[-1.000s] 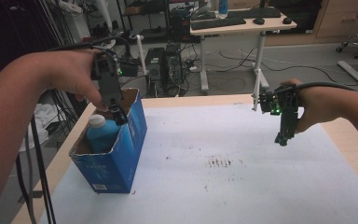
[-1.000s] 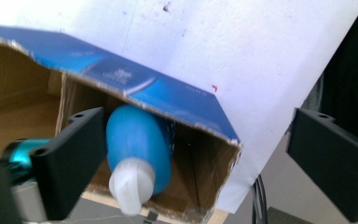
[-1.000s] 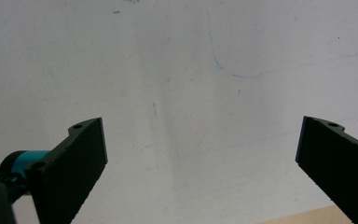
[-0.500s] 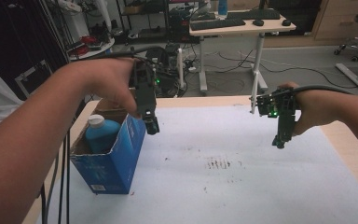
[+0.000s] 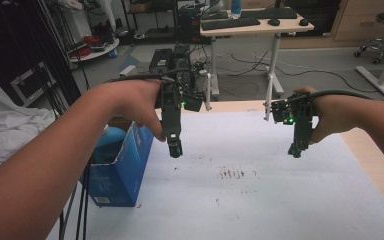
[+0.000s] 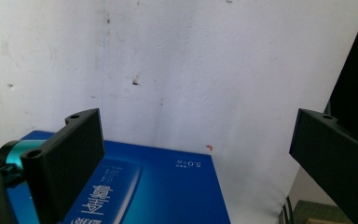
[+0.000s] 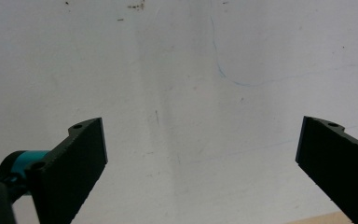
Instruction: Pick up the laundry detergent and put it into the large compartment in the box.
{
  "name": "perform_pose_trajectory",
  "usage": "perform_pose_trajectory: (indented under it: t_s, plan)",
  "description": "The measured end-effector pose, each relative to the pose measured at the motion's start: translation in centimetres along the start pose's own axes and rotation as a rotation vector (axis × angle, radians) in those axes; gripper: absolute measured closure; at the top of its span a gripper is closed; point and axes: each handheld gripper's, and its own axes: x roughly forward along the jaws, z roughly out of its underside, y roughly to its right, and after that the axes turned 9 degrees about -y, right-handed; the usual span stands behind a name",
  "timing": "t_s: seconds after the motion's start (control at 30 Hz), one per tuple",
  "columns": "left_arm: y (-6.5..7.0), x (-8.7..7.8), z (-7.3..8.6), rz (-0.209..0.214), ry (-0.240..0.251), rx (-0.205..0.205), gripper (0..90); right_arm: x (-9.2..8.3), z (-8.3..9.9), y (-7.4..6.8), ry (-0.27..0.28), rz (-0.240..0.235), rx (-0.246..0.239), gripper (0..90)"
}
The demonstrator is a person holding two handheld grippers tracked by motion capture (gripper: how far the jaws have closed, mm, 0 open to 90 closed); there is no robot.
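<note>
White tabletop [image 5: 260,200] lies under both wide-fingered grippers, left [image 5: 175,148] and right [image 5: 295,150]; forearm half-hides blue box [image 5: 117,170].

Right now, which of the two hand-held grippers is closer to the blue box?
The left hand-held gripper: it hangs just past the blue box, whose top shows under its open jaws. The right hand-held gripper hovers far off over bare white table.

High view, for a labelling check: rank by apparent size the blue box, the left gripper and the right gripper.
1. blue box, clearly largest.
2. left gripper and right gripper: they look about alike, so no ranking.
</note>
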Motion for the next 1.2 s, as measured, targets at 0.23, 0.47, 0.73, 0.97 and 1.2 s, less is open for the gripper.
perform_pose_trajectory:
  t_s: [0.23,0.47,0.73,0.97,1.2]
  plan:
    - [0.1,0.0,-0.3,-0.001,-0.001,0.002,3.1,-0.7,0.3,-0.1,0.025,0.012,0.009,0.9]
    - [0.3,-0.2,-0.1,-0.003,-0.002,0.0,3.1,-0.9,1.0,0.1,0.035,0.016,0.012,0.9]
    - [0.5,-0.5,0.2,-0.002,-0.008,0.007,3.1,-1.0,0.9,0.0,0.028,0.014,0.02,0.9]
    - [0.5,-0.3,0.4,-0.002,-0.011,0.001,3.0,-0.8,0.4,0.0,0.011,0.019,-0.006,0.9]
    - [0.5,-0.3,0.5,0.003,-0.019,0.0,3.1,-0.8,0.4,-0.1,0.01,0.019,0.002,0.9]
